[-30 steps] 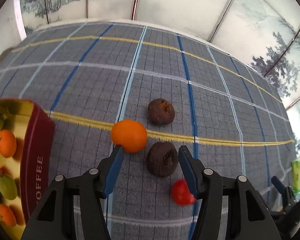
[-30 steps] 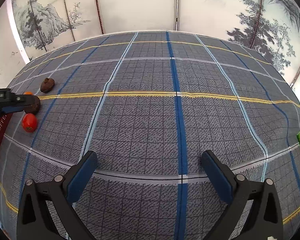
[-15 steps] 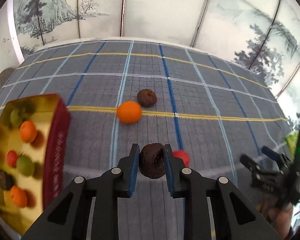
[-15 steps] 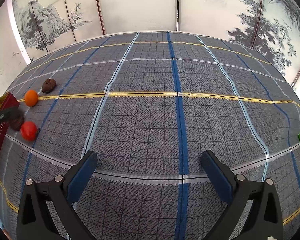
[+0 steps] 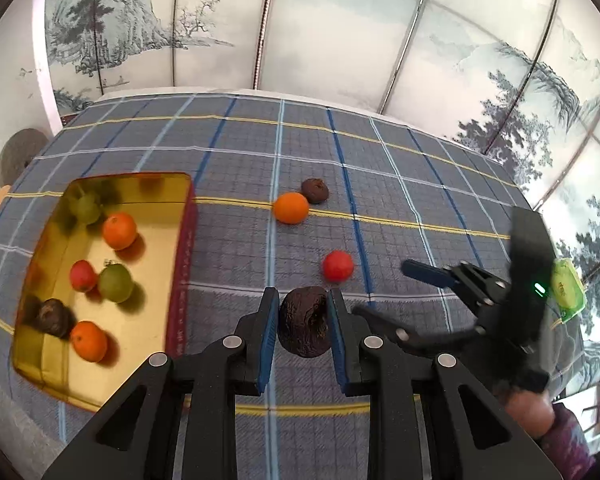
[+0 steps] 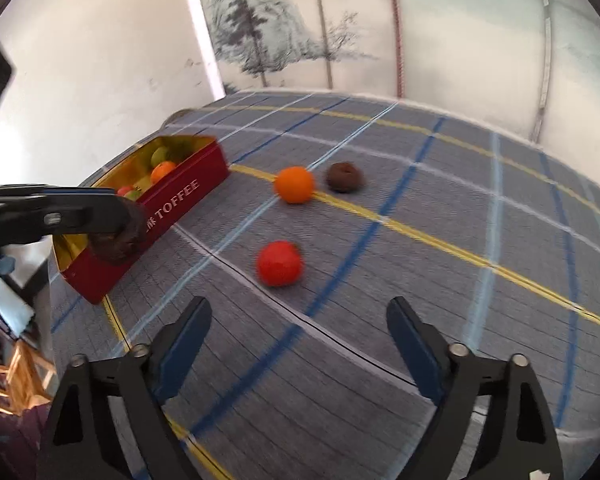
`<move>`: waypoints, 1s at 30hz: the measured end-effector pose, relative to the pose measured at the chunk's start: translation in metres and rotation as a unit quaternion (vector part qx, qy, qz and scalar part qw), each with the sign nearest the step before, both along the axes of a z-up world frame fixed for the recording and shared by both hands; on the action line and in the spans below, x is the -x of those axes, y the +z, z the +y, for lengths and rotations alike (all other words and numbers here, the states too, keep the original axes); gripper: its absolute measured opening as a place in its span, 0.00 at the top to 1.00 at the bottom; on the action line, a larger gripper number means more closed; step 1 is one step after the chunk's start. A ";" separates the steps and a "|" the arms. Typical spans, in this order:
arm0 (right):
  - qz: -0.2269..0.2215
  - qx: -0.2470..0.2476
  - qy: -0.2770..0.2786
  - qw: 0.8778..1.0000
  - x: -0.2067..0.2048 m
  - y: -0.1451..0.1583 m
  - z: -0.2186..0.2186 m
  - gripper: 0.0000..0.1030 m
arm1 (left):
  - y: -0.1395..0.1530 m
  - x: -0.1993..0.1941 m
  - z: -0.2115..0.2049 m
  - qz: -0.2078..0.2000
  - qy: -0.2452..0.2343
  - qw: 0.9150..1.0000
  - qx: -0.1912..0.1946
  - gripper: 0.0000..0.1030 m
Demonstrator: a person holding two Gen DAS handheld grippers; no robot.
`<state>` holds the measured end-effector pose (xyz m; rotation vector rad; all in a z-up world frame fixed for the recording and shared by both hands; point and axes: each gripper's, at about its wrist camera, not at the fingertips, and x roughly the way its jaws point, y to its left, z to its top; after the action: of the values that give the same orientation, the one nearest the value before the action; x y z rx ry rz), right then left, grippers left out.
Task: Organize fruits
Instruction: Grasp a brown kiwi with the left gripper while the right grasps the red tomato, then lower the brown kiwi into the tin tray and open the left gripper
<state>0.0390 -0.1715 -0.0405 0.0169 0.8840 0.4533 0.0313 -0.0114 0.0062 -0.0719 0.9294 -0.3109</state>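
— Brown, wrinkled and dull: that is the dark fruit the left gripper has between its blue pads, both pads pressed against its sides. How does it look up close?

— Roundish, shrivelled skin, a puckered hollow facing the camera with a faint orange-brown tinge in it. It is held clear of the plaid tablecloth, just beside the near right corner of the toffee tin.

— And from the right wrist view?

— The left gripper comes in from the left edge, and the fruit hangs in front of the tin's red wall. I cannot tell whether it is over the tin or just outside it.

— What lies in the tin?

— Gold inside: two oranges, two green fruits, one red fruit and another dark shrivelled one.

— And loose on the cloth?

— An orange touching or just beside a second brown fruit on a yellow stripe, and a red fruit nearer, by a blue stripe. The right wrist view shows the same three: orange, brown, red, somewhat blurred.

— The right gripper?

— The right gripper has its jaws spread wide with nothing between them, pointed toward the red fruit. In the left view it sits to the right, with a green light on its body
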 end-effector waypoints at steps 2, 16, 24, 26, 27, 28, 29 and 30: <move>0.006 -0.006 -0.002 1.000 -0.008 -0.005 0.006 0.24 | 0.004 0.004 0.008 -0.003 0.004 1.000 0.001 0.76; 0.046 0.004 -0.005 0.999 -0.042 -0.020 0.028 0.73 | 0.013 0.015 0.045 -0.010 0.027 0.999 0.014 0.76; 0.020 0.005 -0.126 0.992 0.000 -0.011 -0.025 0.72 | 0.010 0.023 0.096 -0.014 0.062 0.998 -0.012 0.76; 0.029 0.007 -0.157 0.987 0.006 -0.013 -0.046 0.72 | 0.003 0.023 0.106 -0.013 0.065 0.998 -0.018 0.75; 0.033 0.007 -0.170 0.985 0.007 -0.014 -0.055 0.72 | 0.000 0.023 0.110 -0.013 0.066 0.998 -0.022 0.75; 0.034 0.006 -0.182 0.983 0.008 -0.014 -0.063 0.72 | -0.004 0.022 0.113 -0.012 0.067 0.997 -0.028 0.75; 0.036 0.004 -0.188 0.981 0.009 -0.014 -0.069 0.72 | -0.008 0.022 0.116 -0.012 0.067 0.997 -0.035 0.75; 0.040 -0.002 -0.192 0.981 0.010 -0.015 -0.073 0.72 | -0.010 0.022 0.117 -0.013 0.068 0.997 -0.038 0.75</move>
<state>0.0293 -0.2445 -0.0555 0.2072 0.9325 0.0928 0.0095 0.1055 -0.0039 -0.0614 0.9039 -0.1503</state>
